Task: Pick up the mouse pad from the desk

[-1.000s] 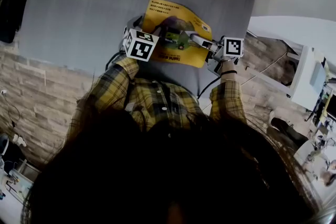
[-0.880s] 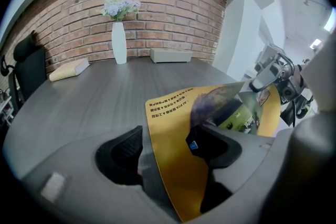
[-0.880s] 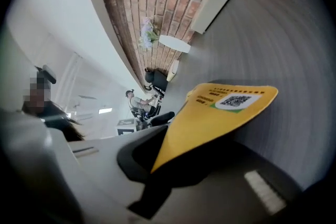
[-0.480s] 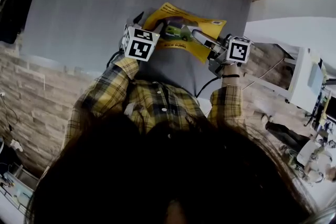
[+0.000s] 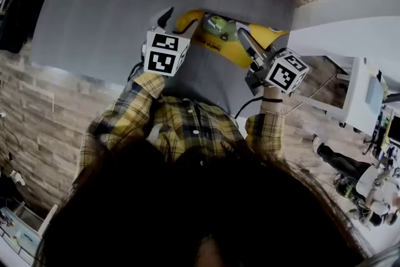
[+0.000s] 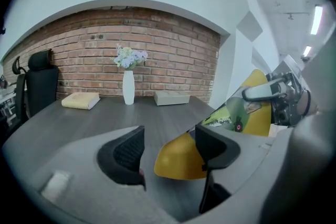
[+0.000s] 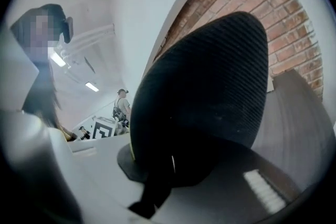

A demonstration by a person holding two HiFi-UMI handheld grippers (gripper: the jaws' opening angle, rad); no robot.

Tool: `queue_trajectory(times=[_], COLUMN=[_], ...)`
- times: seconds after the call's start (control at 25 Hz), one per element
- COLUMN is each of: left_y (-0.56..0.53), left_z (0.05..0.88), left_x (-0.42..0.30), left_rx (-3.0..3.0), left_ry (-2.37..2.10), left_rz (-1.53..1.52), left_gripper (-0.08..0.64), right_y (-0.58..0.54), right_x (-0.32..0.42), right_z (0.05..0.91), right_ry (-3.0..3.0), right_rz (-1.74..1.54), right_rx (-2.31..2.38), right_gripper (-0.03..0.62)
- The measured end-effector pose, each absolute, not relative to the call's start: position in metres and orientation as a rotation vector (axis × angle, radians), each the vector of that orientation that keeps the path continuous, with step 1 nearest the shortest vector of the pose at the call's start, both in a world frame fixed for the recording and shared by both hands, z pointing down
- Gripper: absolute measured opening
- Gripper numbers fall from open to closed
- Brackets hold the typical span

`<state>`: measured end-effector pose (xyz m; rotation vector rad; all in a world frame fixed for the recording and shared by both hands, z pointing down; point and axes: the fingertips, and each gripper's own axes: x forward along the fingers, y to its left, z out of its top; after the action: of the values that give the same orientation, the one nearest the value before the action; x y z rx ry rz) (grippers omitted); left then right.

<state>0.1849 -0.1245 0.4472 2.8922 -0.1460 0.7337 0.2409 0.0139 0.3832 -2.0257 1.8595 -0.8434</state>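
Observation:
The yellow mouse pad hangs bent above the grey desk, clear of its top. My right gripper is shut on the pad's right side. In the right gripper view the pad's black ribbed underside fills the middle, clamped at the right gripper. My left gripper is at the pad's left end. Its jaws are closing, and the pad's yellow corner sits between them, close to the right jaw with a gap on the left side. The right gripper shows beyond, on the pad.
At the desk's far edge, by the brick wall, stand a white vase of flowers, a tan book and a grey box. A black office chair is at the left. A white surface adjoins the desk's right side.
Both grippers have risen. The pad, flat on the desk a second ago, has come up off it and now hangs curved. The right gripper has rolled.

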Motion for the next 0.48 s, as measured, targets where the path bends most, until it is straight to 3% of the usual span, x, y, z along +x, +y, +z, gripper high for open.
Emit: queue_trajectory(times=[0.48], left_y=[-0.113], left_z=[0.377], left_x=[0.181], left_rx=[2.956], left_ry=[-0.1], left_rz=[0.489], left_gripper=[0.272], right_y=[0.032], right_x=[0.245], right_z=[0.334], right_ry=[1.718], right_rz=[-0.402], right_rx=[-2.635], right_gripper=[0.014])
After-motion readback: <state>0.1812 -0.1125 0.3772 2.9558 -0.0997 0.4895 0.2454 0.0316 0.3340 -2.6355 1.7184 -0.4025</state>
